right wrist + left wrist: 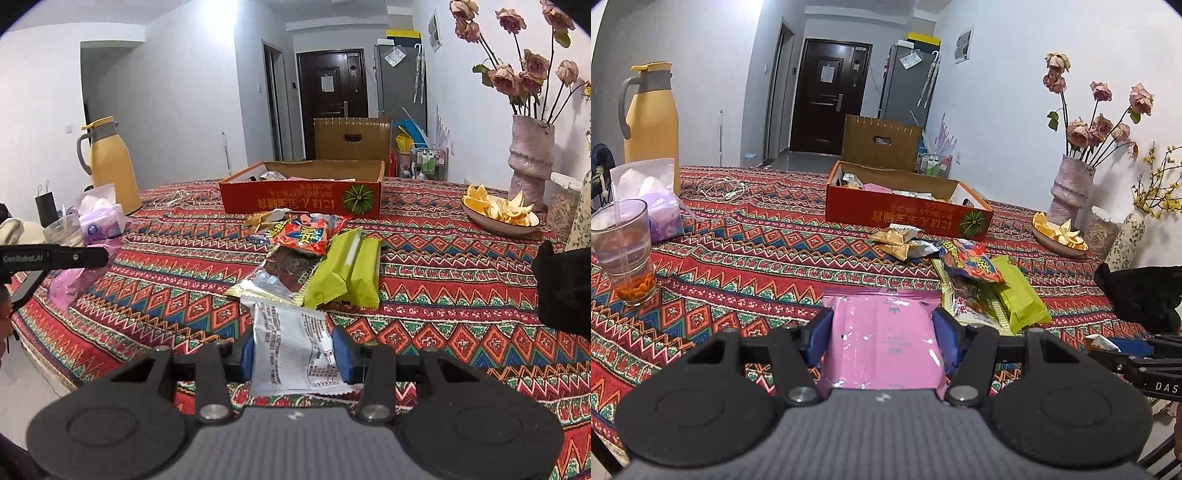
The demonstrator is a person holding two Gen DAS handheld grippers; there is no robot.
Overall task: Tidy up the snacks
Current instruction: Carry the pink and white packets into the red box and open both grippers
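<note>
My left gripper (882, 332) is shut on a pink snack packet (882, 343), held above the patterned tablecloth. My right gripper (293, 350) is shut on a white printed snack packet (295, 354). Ahead lies a loose pile: two green packets (347, 273), a red-orange bag (303, 232), a dark foil bag (284, 269) and gold packets (894, 240). Beyond the pile stands an open red cardboard box (301, 197) with several packets inside. In the right wrist view the left gripper and its pink packet (70, 280) show at the left edge.
A yellow thermos jug (652, 122), a tissue pack (657, 199) and a glass with a straw (624, 251) stand on the left. A plate of peels (498, 212), a vase of dried roses (530, 162) and a floral vase (1126, 236) occupy the right. A white cable (720, 188) lies at the back.
</note>
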